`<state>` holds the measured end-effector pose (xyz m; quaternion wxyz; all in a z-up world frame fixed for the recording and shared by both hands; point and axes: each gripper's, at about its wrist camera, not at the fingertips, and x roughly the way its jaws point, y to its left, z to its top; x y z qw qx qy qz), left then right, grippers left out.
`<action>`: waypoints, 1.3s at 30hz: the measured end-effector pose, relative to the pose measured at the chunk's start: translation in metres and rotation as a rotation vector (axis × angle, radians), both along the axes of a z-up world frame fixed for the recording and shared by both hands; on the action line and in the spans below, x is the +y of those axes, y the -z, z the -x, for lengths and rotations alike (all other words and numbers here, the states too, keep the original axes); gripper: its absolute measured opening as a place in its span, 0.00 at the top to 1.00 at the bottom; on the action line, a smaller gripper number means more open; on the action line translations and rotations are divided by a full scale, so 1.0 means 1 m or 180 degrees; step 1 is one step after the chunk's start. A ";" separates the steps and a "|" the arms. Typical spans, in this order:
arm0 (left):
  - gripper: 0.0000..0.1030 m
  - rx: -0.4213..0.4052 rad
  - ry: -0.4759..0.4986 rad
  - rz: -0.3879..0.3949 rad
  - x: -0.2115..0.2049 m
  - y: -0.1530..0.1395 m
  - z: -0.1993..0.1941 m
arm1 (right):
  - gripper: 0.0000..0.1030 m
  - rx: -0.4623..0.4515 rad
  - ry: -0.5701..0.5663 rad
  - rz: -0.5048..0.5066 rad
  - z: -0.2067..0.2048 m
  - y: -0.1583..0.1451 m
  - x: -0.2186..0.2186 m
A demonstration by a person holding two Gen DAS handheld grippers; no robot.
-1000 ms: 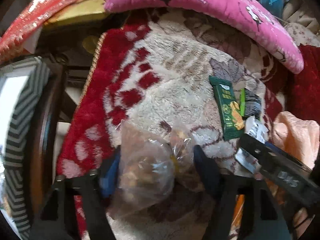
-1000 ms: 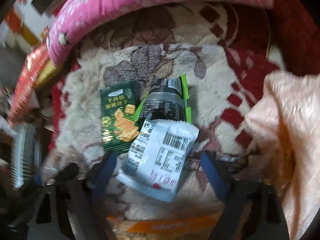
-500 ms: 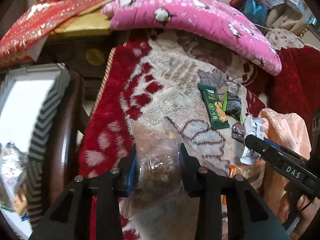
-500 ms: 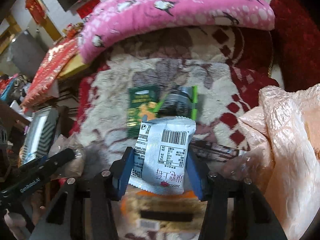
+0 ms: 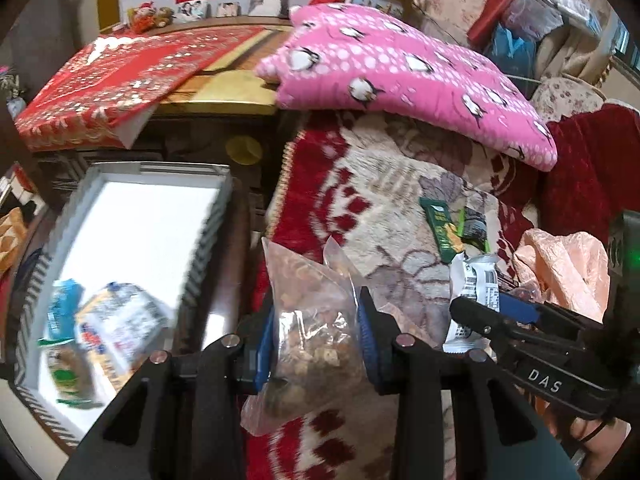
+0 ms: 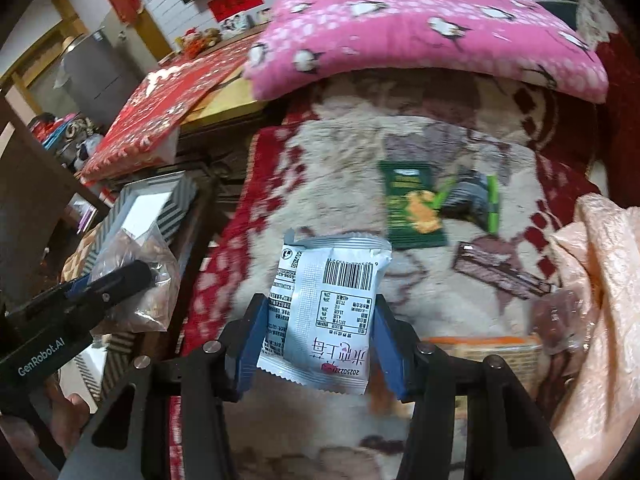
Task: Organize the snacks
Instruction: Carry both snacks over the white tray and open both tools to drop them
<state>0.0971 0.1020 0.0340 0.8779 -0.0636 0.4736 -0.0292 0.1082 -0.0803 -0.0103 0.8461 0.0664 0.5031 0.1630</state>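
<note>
Between blue pads, clear snack bag [image 5: 316, 320] bulges with brown bits.

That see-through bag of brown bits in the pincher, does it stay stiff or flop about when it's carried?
Probably floppy: the clear bag sags below the left gripper, and its thin film is creased. It likely feels bottom-heavy, since the brown pieces have settled low while the top stands empty. The shiny film could slip, though the pads pinch it on both sides.

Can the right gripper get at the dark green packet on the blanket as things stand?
Probably not yet: the right gripper is shut on the white packet. Otherwise the dark green packet lies uncovered ahead on the blanket.
</note>
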 end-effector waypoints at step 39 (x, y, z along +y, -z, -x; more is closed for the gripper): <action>0.65 0.0183 -0.1159 -0.0139 0.208 0.015 0.069 | 0.47 -0.0133 -0.1180 0.0036 0.015 -0.009 0.215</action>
